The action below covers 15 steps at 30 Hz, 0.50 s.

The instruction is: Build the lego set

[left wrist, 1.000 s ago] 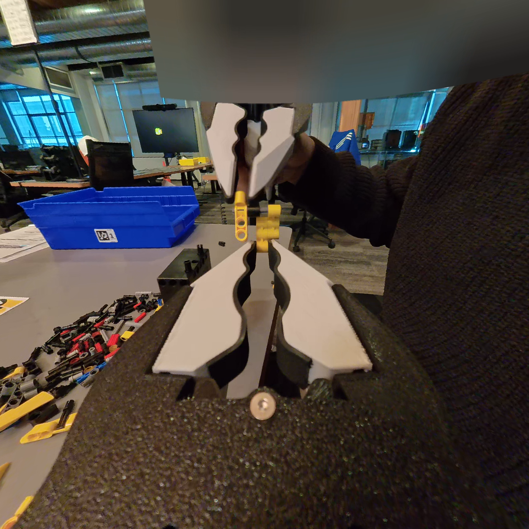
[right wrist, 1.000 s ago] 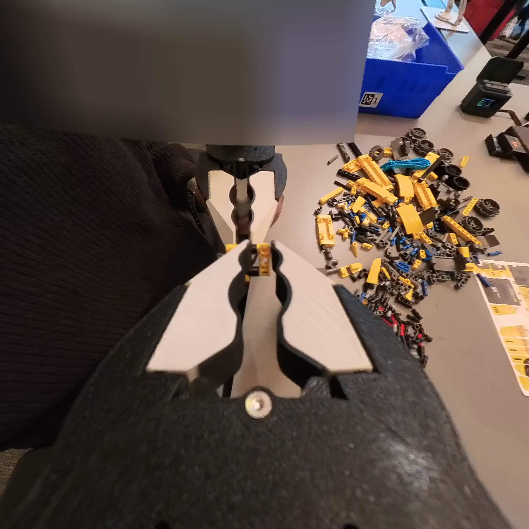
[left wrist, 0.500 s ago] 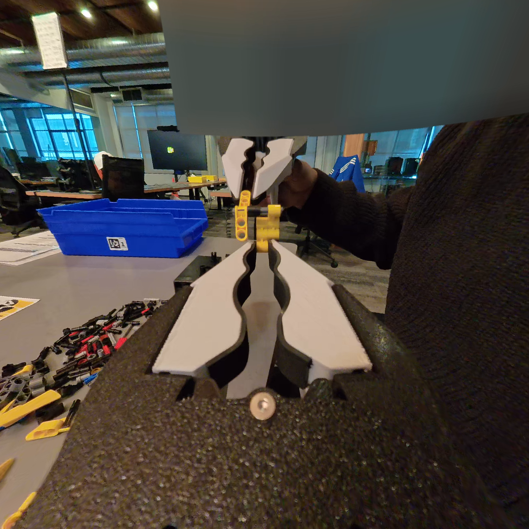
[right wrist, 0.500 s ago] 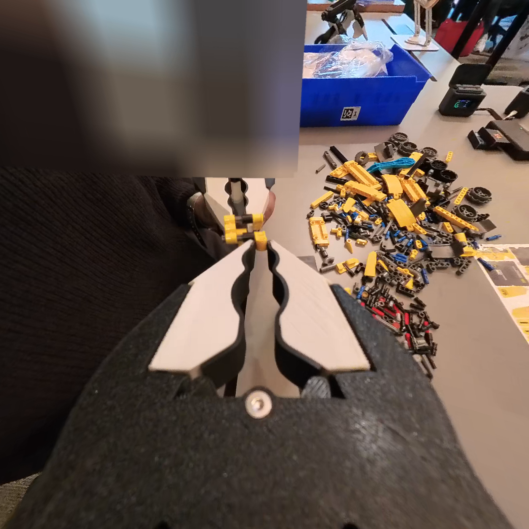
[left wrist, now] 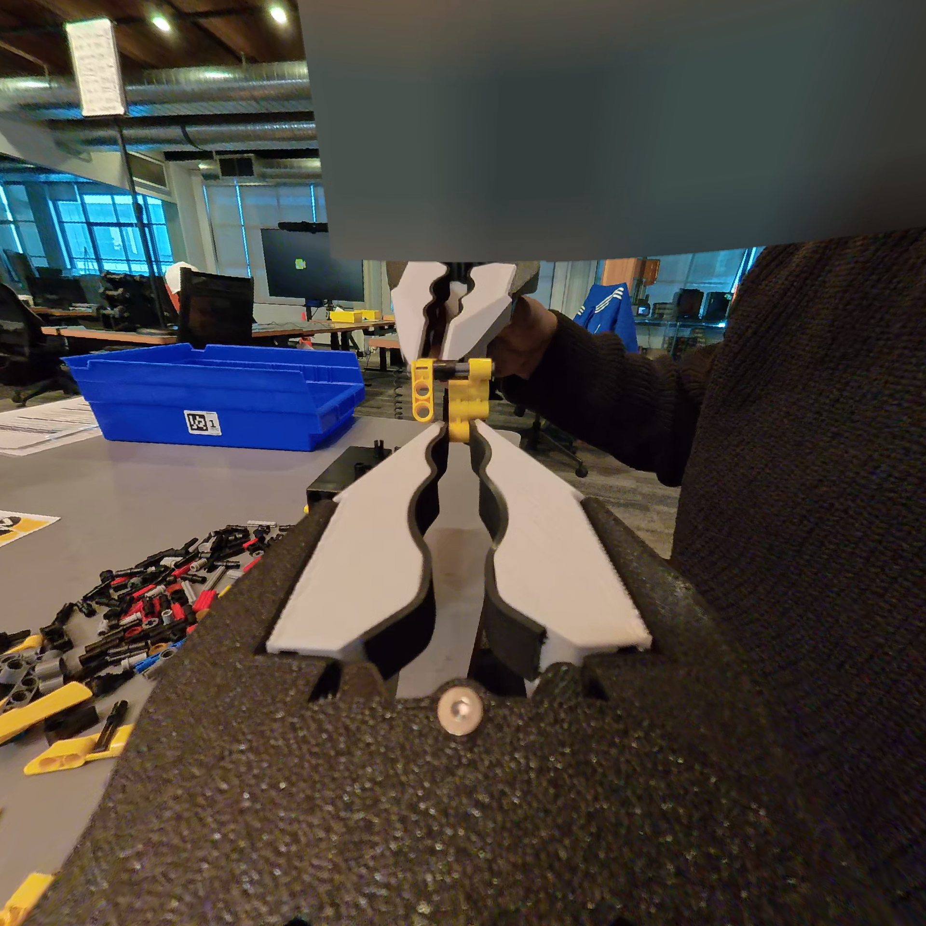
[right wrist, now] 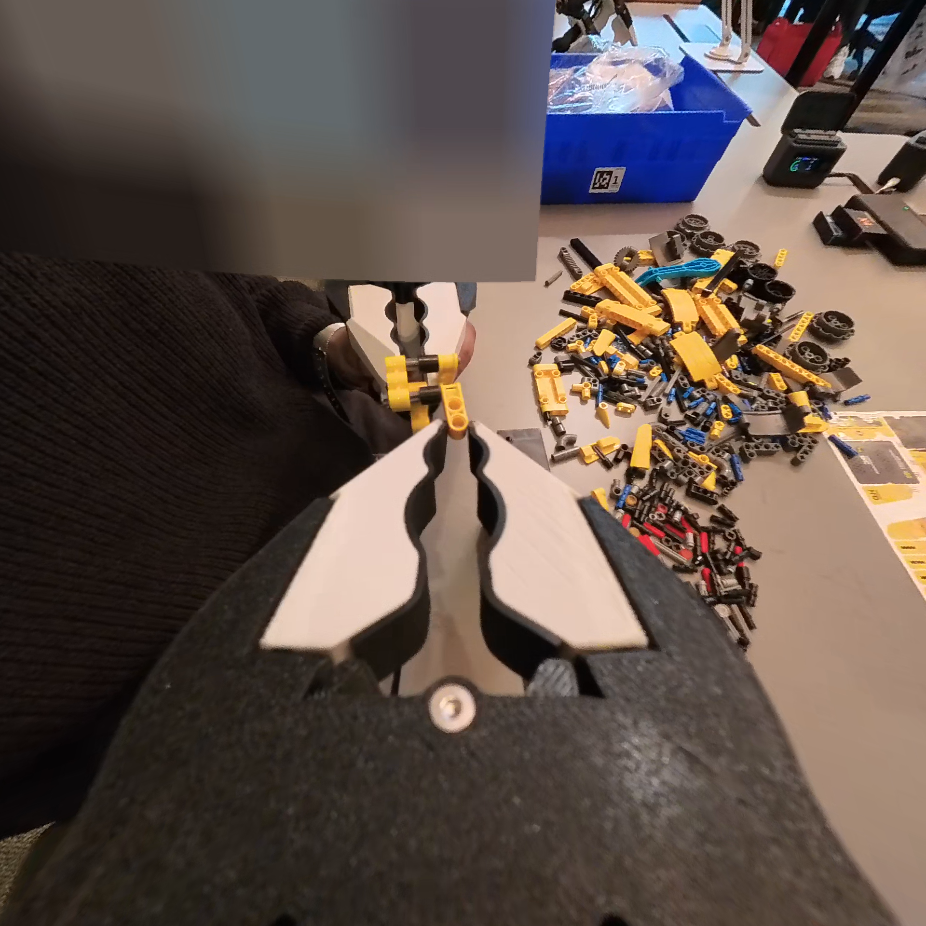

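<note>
A small yellow assembly hangs in the air between my two grippers, in front of a person's dark sweater (left wrist: 801, 501). My left gripper (left wrist: 458, 432) is shut on its yellow connector block (left wrist: 468, 401). My right gripper (right wrist: 456, 427) is shut on a short yellow beam (right wrist: 455, 408), which black pins (right wrist: 427, 396) join to the block (right wrist: 401, 381). The two grippers face each other tip to tip. The right gripper (left wrist: 441, 357) shows above the beam (left wrist: 423, 393) in the left wrist view. The left gripper (right wrist: 412, 345) shows behind the block in the right wrist view.
On the grey table (right wrist: 827, 701) lies a pile of yellow, black, blue and red parts (right wrist: 701, 361), which also shows in the left wrist view (left wrist: 125, 616). A blue bin (right wrist: 626, 145) stands at the back. A black block (left wrist: 345, 471), printed sheets (right wrist: 892, 471) and black devices (right wrist: 801, 155) are nearby. My two grippers' fingertips are within a few centimetres of each other.
Both grippers have risen with the assembly and the right one has drawn back a little. The pile and bin sit lower in both views. Both grips are unchanged.
</note>
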Available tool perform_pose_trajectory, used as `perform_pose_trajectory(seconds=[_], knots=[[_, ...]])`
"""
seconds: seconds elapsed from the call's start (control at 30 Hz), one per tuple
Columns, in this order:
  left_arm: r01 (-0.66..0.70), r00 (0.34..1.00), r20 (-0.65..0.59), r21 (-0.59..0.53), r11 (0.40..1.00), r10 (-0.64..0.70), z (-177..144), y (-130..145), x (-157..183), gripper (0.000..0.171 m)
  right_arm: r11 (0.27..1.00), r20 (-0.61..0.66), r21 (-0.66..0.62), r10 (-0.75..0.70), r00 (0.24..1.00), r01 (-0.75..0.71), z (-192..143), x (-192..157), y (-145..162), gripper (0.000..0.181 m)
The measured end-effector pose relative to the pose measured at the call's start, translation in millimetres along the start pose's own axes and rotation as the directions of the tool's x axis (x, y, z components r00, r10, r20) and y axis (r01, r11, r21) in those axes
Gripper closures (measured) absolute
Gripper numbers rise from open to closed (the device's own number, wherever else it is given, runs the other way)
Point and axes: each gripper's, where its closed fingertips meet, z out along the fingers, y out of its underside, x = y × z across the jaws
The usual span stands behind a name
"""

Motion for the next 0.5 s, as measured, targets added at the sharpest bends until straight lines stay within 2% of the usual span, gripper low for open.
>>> perform_pose_trajectory(seconds=[0.5], knots=[[-0.001, 0.999, 0.036, -0.02, 1.0, 0.002, 4.4, 1.5, -9.3, 0.164, 1.0, -0.013, 0.022, -0.01, 1.0, 0.01, -3.8, 5.3, 4.7, 0.173]])
